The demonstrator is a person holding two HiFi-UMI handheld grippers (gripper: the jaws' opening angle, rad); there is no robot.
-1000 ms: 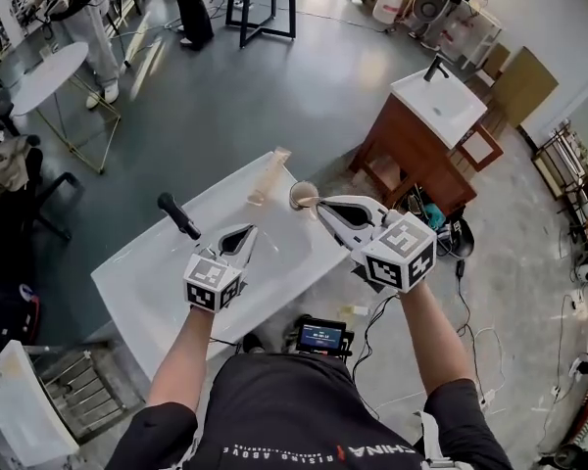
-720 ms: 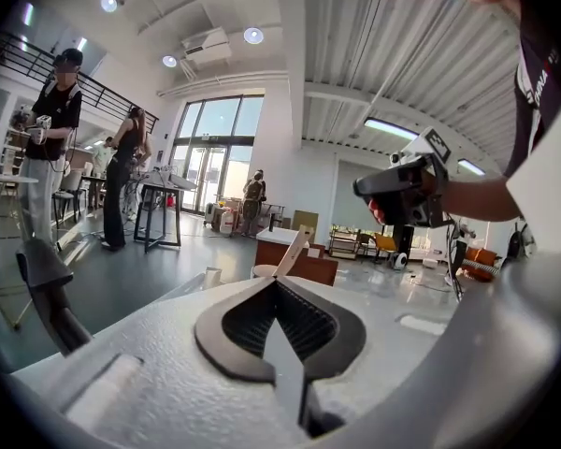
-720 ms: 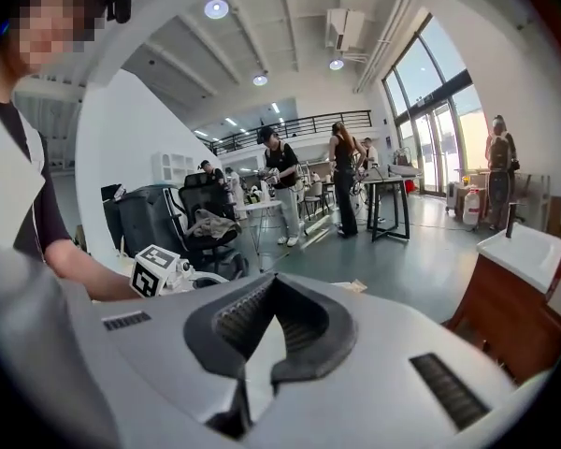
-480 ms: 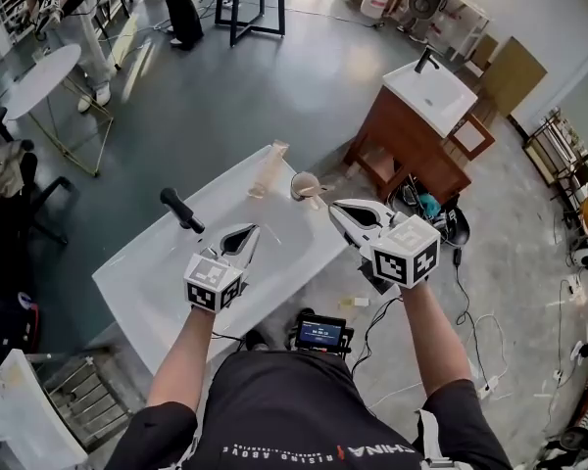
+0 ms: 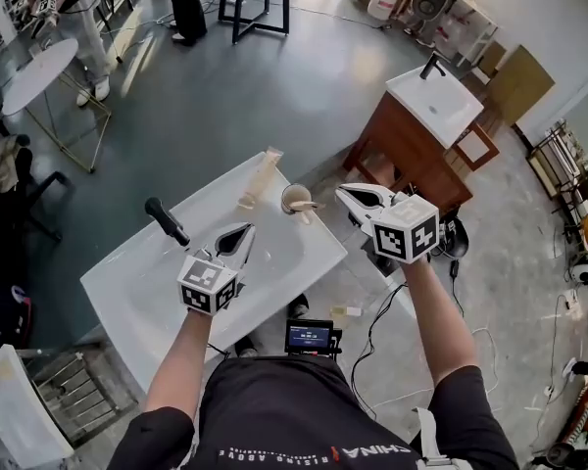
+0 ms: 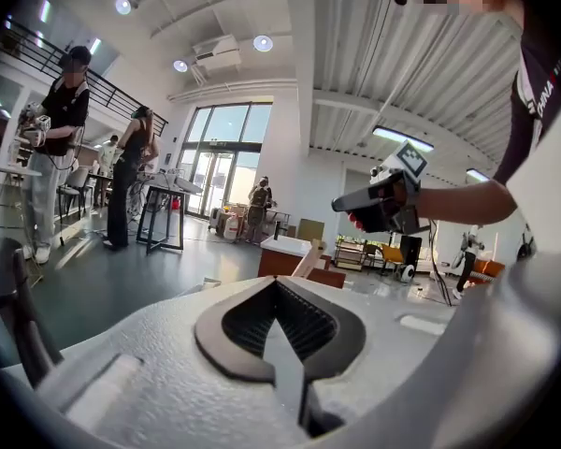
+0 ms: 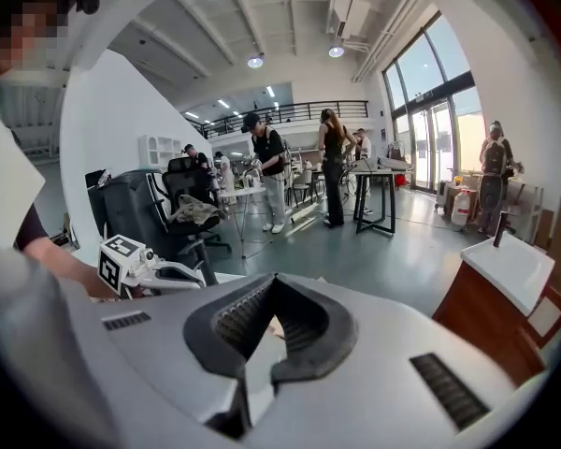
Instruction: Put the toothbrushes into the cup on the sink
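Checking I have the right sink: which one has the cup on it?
The near white sink, low in the head view; the cup stands at its far edge. The other sink, on the brown wooden cabinet beyond, shows no cup.

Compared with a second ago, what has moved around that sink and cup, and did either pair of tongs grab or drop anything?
The right tongs, whose tips were right beside the cup, have pulled back to the right, clear of it, and are shut. No grabbing or letting go shows. Unchanged: the toothbrush leans out of the cup, and the left tongs are shut over the sink.
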